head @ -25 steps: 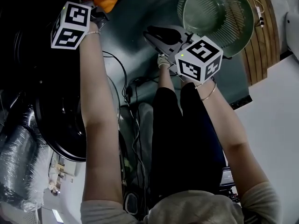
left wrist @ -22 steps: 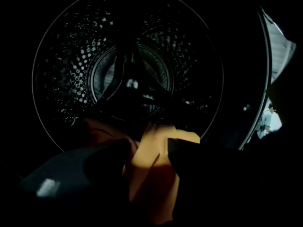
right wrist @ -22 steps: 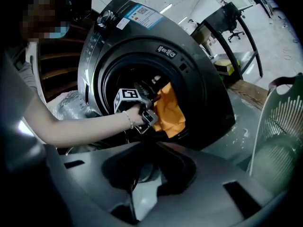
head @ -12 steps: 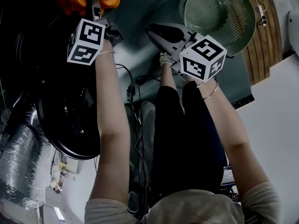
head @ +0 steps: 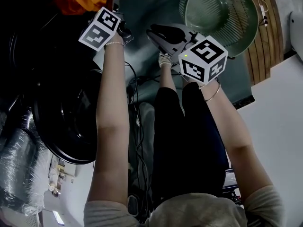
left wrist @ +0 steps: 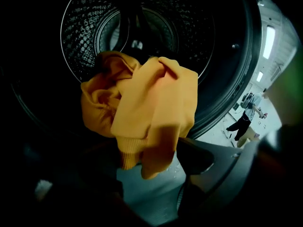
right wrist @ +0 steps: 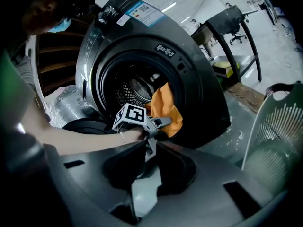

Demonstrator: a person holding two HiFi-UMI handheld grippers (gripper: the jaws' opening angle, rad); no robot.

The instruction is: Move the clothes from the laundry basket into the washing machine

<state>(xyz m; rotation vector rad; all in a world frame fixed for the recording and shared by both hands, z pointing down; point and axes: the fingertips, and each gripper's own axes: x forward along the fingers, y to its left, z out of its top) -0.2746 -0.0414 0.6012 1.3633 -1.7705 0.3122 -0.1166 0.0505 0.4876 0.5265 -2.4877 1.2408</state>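
Orange garment (left wrist: 142,103): bunched at the washing machine's mouth, centre of the left gripper view, hem hanging down
Drum (left wrist: 85,27): perforated metal, behind the garment, upper left
Left gripper (left wrist: 144,171): jaws have just been opening and stand wide apart; the hem hangs between them, unpressed
Right gripper (head: 158,33): jaws close together, nothing between, upper middle of the head view
Laundry basket (head: 246,27): pale green, upper right
Door (head: 61,122): swung open, left

Garment (left wrist: 142,112) in washing machine (right wrist: 189,79) mouth; laundry basket (head: 246,22) at right.
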